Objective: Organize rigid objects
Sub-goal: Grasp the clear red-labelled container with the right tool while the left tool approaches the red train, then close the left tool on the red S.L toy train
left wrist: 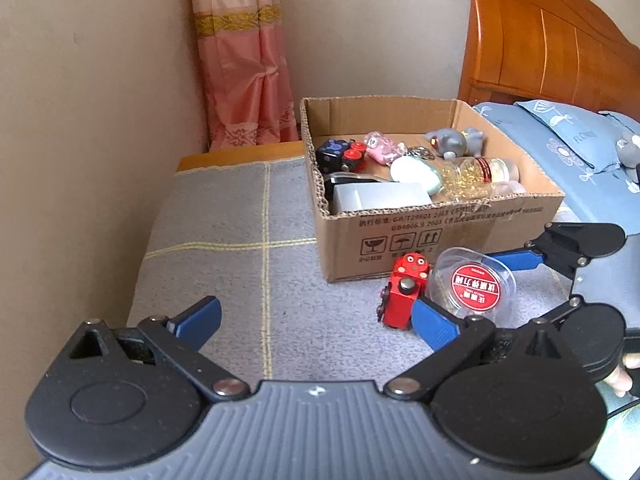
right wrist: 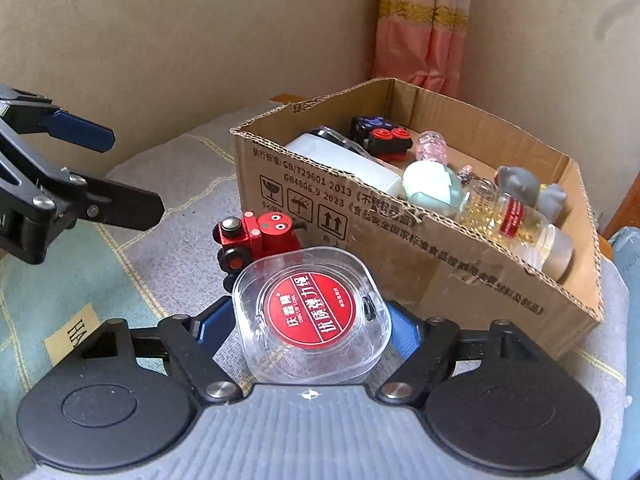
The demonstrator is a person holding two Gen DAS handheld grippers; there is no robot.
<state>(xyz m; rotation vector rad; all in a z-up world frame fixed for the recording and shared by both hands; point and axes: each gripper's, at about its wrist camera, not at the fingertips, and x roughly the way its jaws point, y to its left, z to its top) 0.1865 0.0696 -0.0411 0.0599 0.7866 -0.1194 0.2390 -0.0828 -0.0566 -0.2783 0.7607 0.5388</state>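
Right now the right tongs point(right wrist: 310, 320) have their blue fingers point(right wrist: 404, 330) pressed against either side of a clear plastic case point(right wrist: 312, 320) with a round red label, which sits on the grey checked blanket point(left wrist: 224, 240) just in front of the cardboard box point(left wrist: 440, 236). Touching the case on its far side is a small red toy train point(right wrist: 260, 236) with a painted face, standing between the case and the box wall. The left tongs point(left wrist: 316, 318) are spread wide with nothing between them, hanging over bare blanket to the left of the train; one blue finger point(left wrist: 434, 322) lies just beside the train. Inside the box I can see a black dice-like cube point(left wrist: 332, 152), a pink figure point(left wrist: 382, 146), a grey toy animal point(left wrist: 456, 140), a pale egg-shaped thing point(left wrist: 414, 176), a white box point(left wrist: 380, 198) and a jar of gold bits point(left wrist: 480, 170). A wooden headboard point(left wrist: 552, 40) and a pink curtain point(left wrist: 244, 60) stand behind.
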